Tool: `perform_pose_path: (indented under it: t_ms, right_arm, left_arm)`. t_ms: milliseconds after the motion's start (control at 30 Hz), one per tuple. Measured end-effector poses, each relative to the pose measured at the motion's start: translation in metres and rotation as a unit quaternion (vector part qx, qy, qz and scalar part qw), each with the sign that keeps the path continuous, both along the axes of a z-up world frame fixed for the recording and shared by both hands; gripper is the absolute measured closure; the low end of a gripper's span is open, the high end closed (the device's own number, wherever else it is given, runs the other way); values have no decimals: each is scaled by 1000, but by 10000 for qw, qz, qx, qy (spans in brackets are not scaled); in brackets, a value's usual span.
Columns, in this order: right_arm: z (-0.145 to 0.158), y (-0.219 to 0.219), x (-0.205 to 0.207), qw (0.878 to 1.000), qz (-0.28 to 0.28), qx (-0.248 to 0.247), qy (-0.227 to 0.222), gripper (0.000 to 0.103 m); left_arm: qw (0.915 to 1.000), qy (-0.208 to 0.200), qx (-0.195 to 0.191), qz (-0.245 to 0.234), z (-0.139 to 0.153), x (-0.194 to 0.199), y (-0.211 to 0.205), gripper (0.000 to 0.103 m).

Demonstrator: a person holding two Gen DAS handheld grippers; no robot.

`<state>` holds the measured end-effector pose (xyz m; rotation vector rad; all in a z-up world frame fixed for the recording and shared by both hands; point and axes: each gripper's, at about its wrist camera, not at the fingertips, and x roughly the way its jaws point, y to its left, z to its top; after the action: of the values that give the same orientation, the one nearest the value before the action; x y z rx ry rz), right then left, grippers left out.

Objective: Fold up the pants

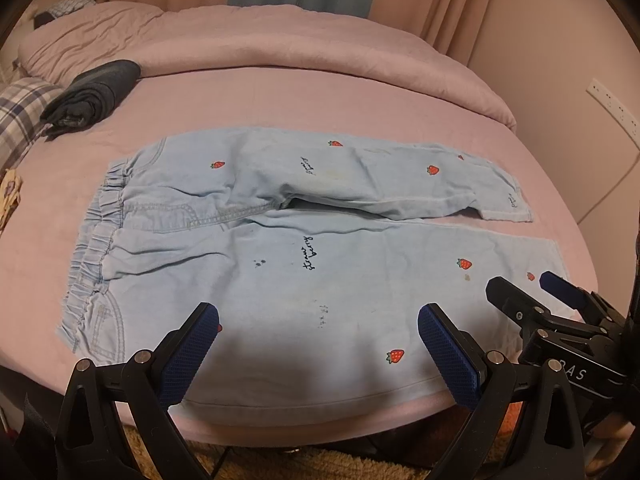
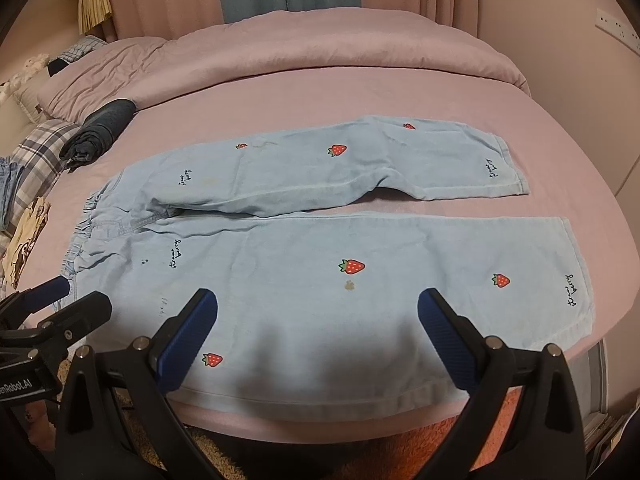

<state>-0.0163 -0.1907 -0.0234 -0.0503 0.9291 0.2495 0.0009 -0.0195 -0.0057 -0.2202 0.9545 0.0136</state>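
Several "strawberry" scripts mark the flat pants [image 2: 320,248]; "BAS" marks the right gripper [image 1: 520,292].

The pants [image 1: 280,248] lie spread flat on the bed [image 1: 280,96], waistband to the left and both legs running out to the right. The near leg [image 2: 360,280] lies along the front edge of the bed; the far leg [image 2: 360,164] lies behind it, the two touching near the crotch and parting toward the cuffs. A rolled garment [image 1: 94,94] sits behind the waistband, at the left. A bunched duvet [image 1: 320,40] lies across the back of the bed. The left gripper [image 1: 318,334] hovers over the near leg toward the waistband, the right gripper [image 2: 318,316] beside it toward the cuff.
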Motion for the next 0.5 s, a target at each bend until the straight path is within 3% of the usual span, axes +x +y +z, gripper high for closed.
perform_pose_path:
  t_ms: [500]
  right_arm:
    - [-1, -4, 1, 10000, -76, 13, 38, 3]
  left_arm:
    - [10000, -11, -32, -26, 1, -1, 0, 3]
